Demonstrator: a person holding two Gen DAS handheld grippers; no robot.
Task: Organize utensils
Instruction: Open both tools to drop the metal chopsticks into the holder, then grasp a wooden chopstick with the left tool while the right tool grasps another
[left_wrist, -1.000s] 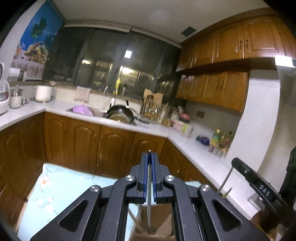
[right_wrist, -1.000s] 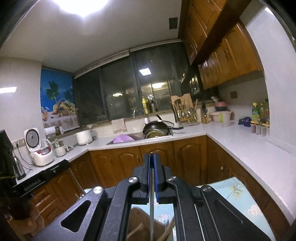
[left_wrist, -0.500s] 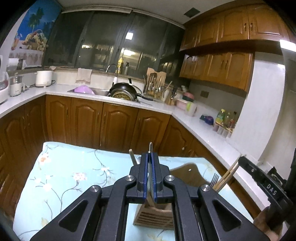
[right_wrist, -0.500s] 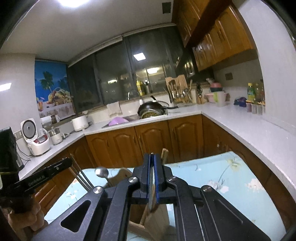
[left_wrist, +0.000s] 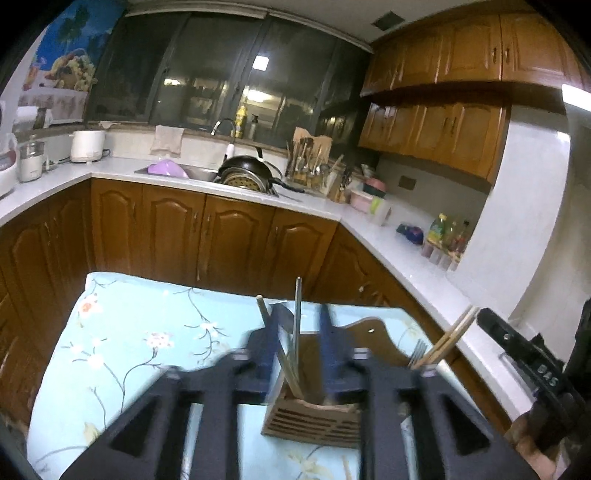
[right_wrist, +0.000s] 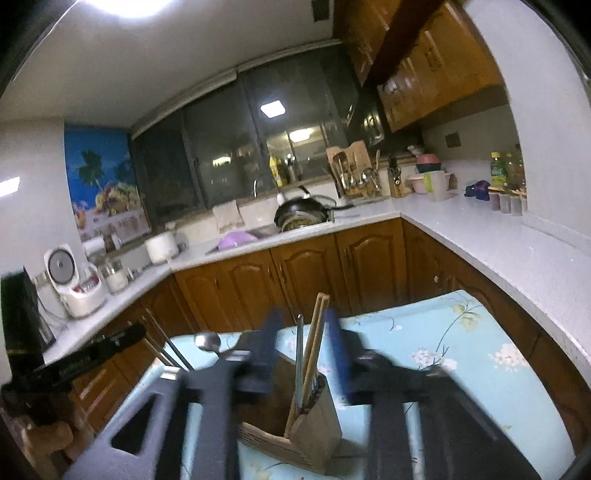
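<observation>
Utensils (left_wrist: 295, 347) upright in holder (left_wrist: 314, 417); gripper fingers (left_wrist: 275, 343) motion-blurred.

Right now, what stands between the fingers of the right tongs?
In the right wrist view, wooden chopsticks and a metal utensil handle rise between the fingers of the right tongs, standing in the wooden holder. The jaws have just been opening, pads clear.

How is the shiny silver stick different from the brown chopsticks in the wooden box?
The silver stick looks like grey metal; the brown chopsticks look like wood. The silver stick stands almost straight up, while the brown chopsticks lean to the right at the top. The brown chopsticks also poke up higher than the silver stick. Both stand side by side in the wooden holder.
</observation>
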